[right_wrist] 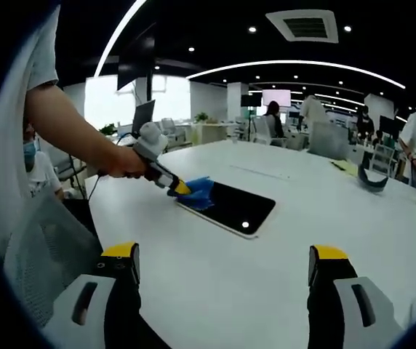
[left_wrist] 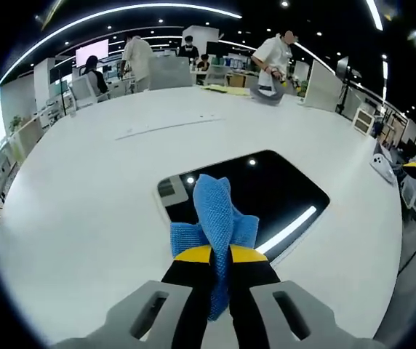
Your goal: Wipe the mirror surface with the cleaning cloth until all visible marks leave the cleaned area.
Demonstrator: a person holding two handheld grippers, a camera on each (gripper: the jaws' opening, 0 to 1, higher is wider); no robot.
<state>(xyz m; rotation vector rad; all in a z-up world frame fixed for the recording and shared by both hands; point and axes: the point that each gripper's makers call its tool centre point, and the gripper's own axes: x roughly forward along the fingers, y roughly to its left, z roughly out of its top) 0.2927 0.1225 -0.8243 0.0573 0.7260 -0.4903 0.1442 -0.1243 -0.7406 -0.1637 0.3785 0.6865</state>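
While clamped, crumpled blue cloth (left_wrist: 219, 225), dark mirror (left_wrist: 266, 190)

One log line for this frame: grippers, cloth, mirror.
left gripper: shut on blue cloth | cloth: at near edge of mirror | right gripper: open, holding nothing, back from the mirror | mirror: flat on white table

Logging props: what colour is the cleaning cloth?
Blue cleaning cloth, clearest in the left gripper view.

Mirror (right_wrist: 230, 206) flat on table (right_wrist: 281, 291), cloth (right_wrist: 199, 190) on its near-left corner
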